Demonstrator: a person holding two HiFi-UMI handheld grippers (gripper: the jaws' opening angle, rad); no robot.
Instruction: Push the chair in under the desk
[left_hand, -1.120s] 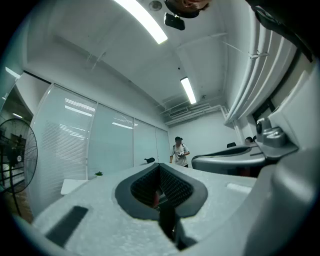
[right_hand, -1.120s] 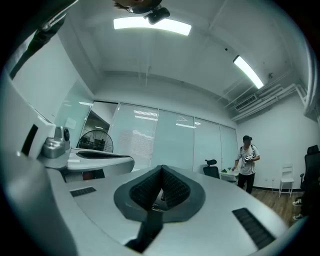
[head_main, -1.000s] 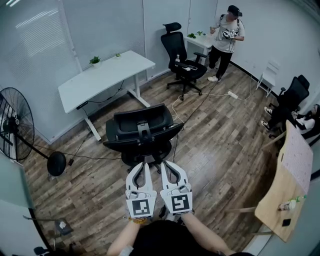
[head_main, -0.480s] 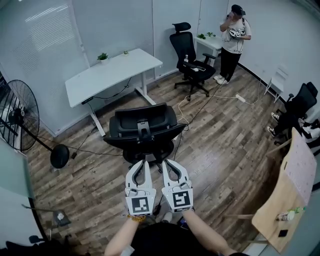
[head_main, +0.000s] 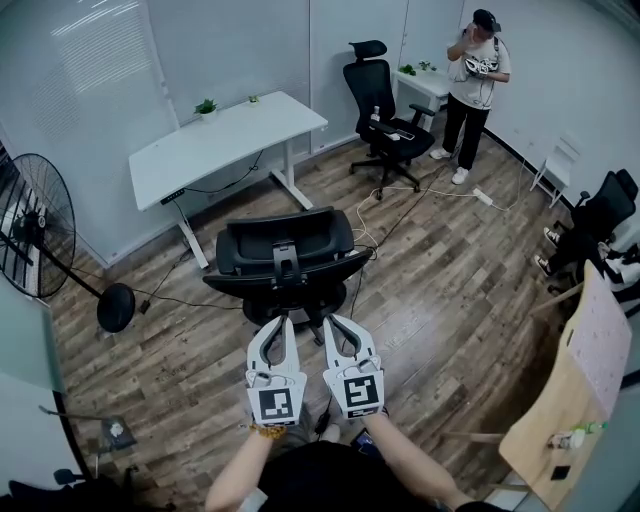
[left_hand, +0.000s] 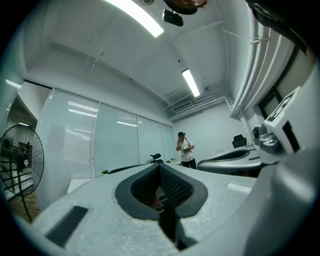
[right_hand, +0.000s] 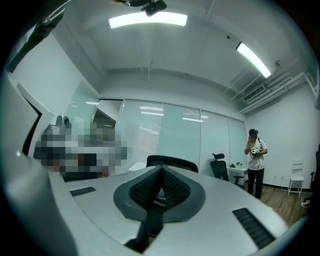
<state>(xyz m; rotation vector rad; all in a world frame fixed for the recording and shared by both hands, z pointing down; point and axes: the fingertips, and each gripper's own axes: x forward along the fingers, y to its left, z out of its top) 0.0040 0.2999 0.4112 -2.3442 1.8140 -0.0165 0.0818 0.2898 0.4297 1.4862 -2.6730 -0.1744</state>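
A black office chair stands on the wood floor with its backrest toward me, a little way from the white desk behind it. My left gripper and right gripper are held side by side just short of the backrest, both shut and empty. In the right gripper view the chair's top edge shows just beyond the closed jaws. The left gripper view looks along its shut jaws across the room, with the right gripper beside it.
A second black chair and a standing person are at the back right by a small white table. A floor fan stands at the left. Cables lie on the floor. A wooden board leans at the right.
Both grippers have dropped slightly and edged toward the chair's backrest, still shut. The view has shifted a little; the person at the back has stepped to the right.
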